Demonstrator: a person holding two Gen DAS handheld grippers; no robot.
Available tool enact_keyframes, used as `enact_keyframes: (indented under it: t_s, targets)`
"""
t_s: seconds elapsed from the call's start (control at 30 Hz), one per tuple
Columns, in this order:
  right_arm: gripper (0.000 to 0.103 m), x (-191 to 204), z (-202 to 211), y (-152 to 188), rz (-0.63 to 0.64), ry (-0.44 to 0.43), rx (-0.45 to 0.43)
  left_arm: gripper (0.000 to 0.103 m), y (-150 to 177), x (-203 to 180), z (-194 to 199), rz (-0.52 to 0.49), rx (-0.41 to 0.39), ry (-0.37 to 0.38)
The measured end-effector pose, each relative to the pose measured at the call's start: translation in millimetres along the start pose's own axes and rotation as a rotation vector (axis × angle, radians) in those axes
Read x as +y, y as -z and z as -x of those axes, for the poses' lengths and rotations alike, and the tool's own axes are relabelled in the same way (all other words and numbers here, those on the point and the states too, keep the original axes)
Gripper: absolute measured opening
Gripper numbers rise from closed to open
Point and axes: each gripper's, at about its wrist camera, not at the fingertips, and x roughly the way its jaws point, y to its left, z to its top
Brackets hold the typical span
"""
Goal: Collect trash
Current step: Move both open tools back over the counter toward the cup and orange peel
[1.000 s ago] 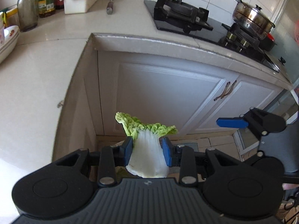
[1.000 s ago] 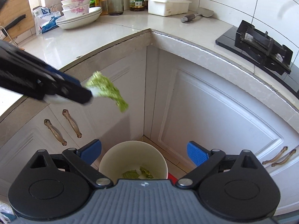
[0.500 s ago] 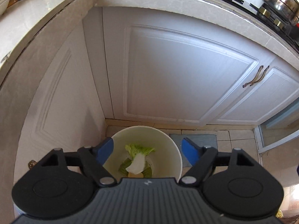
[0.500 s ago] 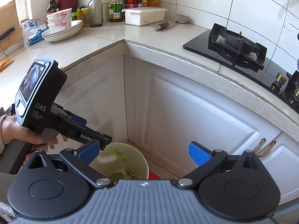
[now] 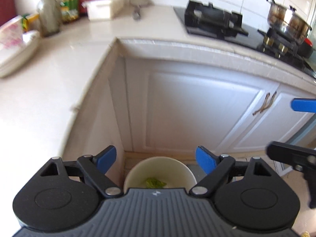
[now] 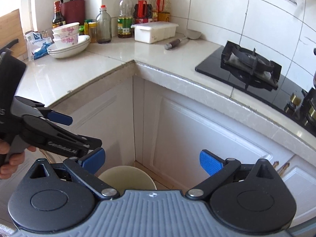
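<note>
The right gripper [image 6: 152, 161] hangs over a cream bin [image 6: 128, 178] in the cabinet corner, its blue fingers [image 6: 210, 163] spread wide with nothing between them. At left a hand [image 6: 8, 159] holds the left gripper [image 6: 79, 132], fingers also apart. Stacked bowls [image 6: 66, 34], bottles [image 6: 124, 14] and a white lidded box [image 6: 155, 31] stand on the counter [image 6: 110, 57].

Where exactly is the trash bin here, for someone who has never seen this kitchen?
Find the inner corner of the L-shaped counter. On the floor below it, against the white cabinet doors, stands the bin: a round, cream, open-topped pail, the only container down there, with green leaf scraps inside.
</note>
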Motion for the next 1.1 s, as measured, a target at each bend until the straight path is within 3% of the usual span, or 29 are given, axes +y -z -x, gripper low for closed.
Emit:
enact_keyframes:
  t_s: [0.33,0.67,0.8,1.1]
  targets:
    - [0.103,67.9,2.5,-44.0,0.142,-0.112,-0.066,0.089,13.1,65.3,84.7,0.093,-0.114,-0.153]
    - [0.103,165.2,-14.6,-88.0,0.307,-0.304,-0.116,0.089,53.8,163.7,136.8,0.267,-0.133,-0.379]
    - [0.103,201.1,-26.1,-104.6,0.366,-0.390,-0.117,0.089,68.5,199.0,152.1,0.349,-0.136,-0.437]
    - [0.103,288.9,-53.7,-143.5,0.565,-0.538,-0.130,0.089,93.3,246.9,175.0,0.432,-0.111,-0.545]
